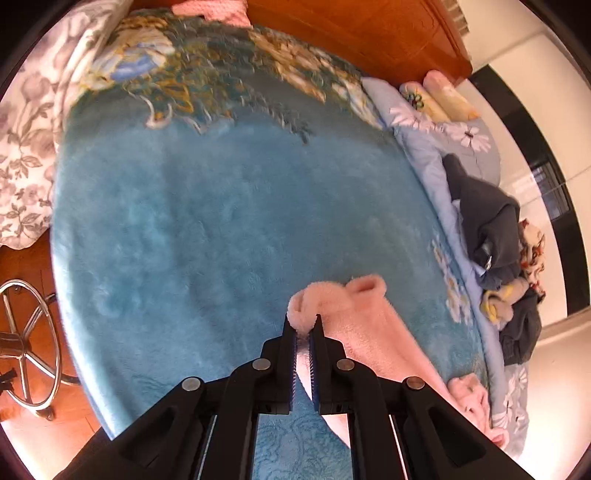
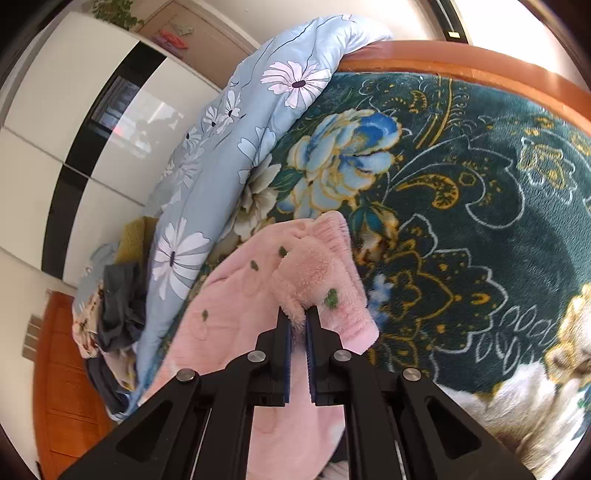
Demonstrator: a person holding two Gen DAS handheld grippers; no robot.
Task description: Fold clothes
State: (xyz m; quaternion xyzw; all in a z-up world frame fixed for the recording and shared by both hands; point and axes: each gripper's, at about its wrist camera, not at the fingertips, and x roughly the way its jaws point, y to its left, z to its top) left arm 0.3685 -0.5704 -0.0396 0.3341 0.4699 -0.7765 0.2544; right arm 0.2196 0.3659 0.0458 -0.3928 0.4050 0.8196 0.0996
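Observation:
A fluffy pink garment (image 1: 365,325) lies on the blue plush blanket (image 1: 221,229) covering the bed. My left gripper (image 1: 303,322) is shut on a folded edge of it, lifted slightly off the blanket. In the right wrist view the same pink garment (image 2: 236,314), dotted with small green marks, drapes under my right gripper (image 2: 298,312), which is shut on a thick fold near its ribbed cuff (image 2: 332,229). The rest of the garment hangs below both grippers, partly hidden by the black fingers.
A light blue daisy-print quilt (image 2: 229,147) is bunched along the bed's side. Dark grey clothes (image 1: 487,221) and more laundry are piled beside it. A wooden headboard (image 1: 369,33), a floral pillow (image 1: 26,147) and a chrome stool base (image 1: 26,347) are around the bed.

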